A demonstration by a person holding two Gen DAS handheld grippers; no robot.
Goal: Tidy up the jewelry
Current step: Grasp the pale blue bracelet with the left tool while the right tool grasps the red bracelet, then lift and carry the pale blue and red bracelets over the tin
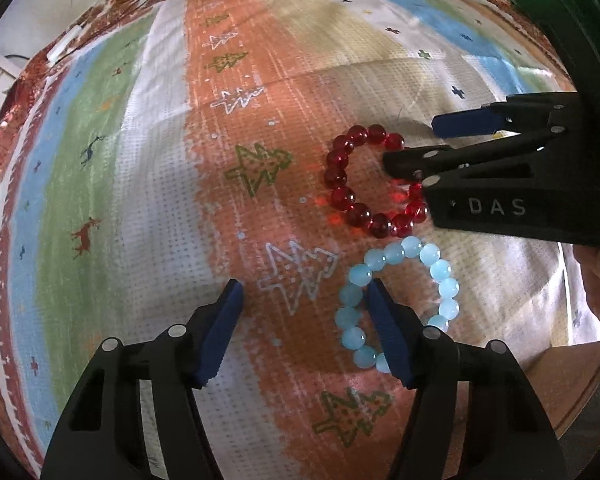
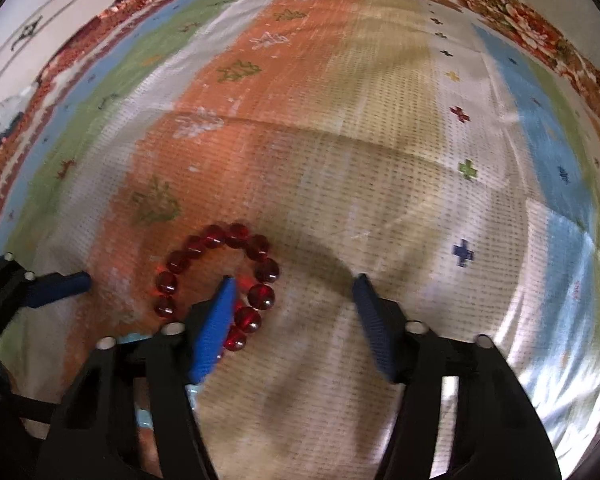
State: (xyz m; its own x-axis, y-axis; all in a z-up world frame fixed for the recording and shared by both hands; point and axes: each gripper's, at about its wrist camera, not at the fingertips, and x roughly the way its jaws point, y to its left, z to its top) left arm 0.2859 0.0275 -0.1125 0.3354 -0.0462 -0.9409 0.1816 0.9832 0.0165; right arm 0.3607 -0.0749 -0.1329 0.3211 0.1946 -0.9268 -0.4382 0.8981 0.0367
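Left wrist view: the left gripper (image 1: 302,296) stands wide apart and holds nothing; its right blue pad reaches inside the ring of the pale blue bead bracelet (image 1: 396,304), which lies flat on the striped cloth (image 1: 140,200), while its left pad sits on bare cloth beside a white tree motif. Just beyond the blue bracelet, almost touching it, lies the red bead bracelet (image 1: 364,180). The right gripper (image 1: 408,140) comes in from the right edge over the red bracelet's far side, its two fingers parted, one inside the ring and one beyond it.

Right wrist view: the right gripper (image 2: 294,280) is spread wide with nothing clamped. Its left pad dips inside the ring of the red bead bracelet (image 2: 216,276), and its right pad rests well outside the beads on the tan stripe of the cloth (image 2: 380,140). Left of the red bracelet, one blue finger (image 2: 60,282) of the left gripper shows at the edge. Slivers of pale blue beads peek out under the right gripper's body.
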